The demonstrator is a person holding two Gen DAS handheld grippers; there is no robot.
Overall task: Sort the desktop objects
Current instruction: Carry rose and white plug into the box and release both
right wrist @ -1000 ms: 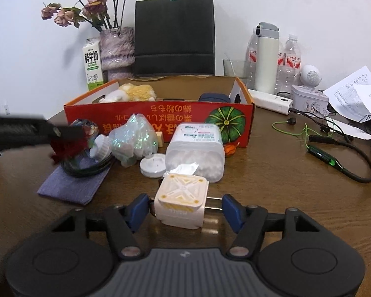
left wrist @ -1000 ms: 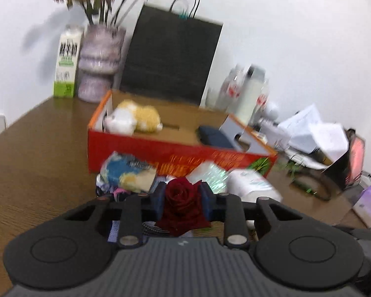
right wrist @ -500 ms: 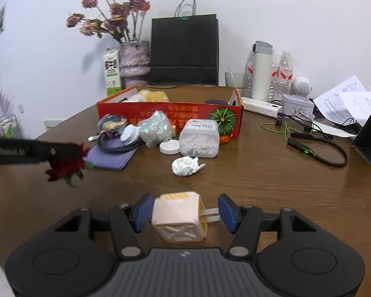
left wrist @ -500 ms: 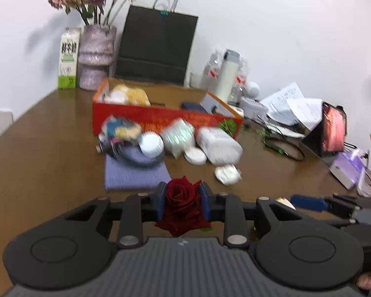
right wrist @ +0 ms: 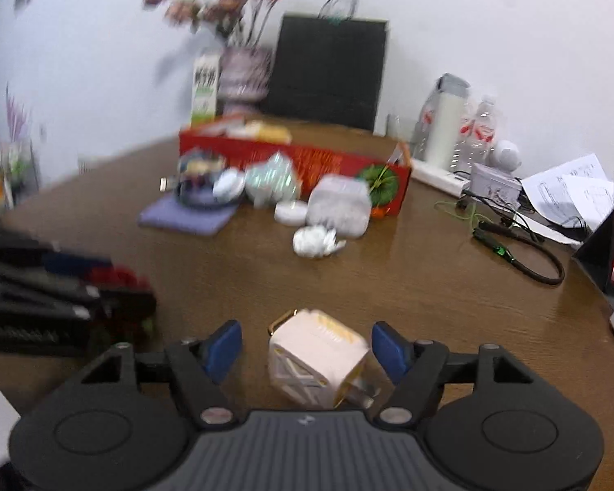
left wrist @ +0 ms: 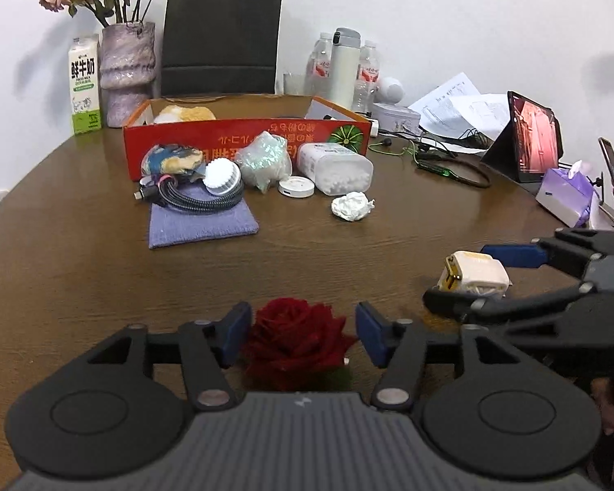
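Note:
A dark red rose (left wrist: 290,327) lies between the blue pads of my left gripper (left wrist: 303,333). Its jaws are opening, and a gap shows on each side of the flower. To its right, a cream plug adapter (left wrist: 477,272) sits between the fingers of my right gripper (left wrist: 454,274). In the right wrist view the adapter (right wrist: 315,356) is tilted, and the pads of the right gripper (right wrist: 307,347) stand clear of it as the jaws open. The left gripper (right wrist: 102,286) shows blurred at the left with the rose (right wrist: 118,276).
A red cardboard box (left wrist: 241,135) stands mid-table. Before it lie a purple cloth (left wrist: 200,221), a coiled cable (left wrist: 188,200), a white jar (left wrist: 335,167) and crumpled paper (left wrist: 352,206). A tablet (left wrist: 532,139), a tissue pack (left wrist: 565,196) and a person's hand are at the right.
Both grippers drew back from the pile toward the near table edge. The left jaws came off the rose. The right jaws widened and the adapter tipped over between them.

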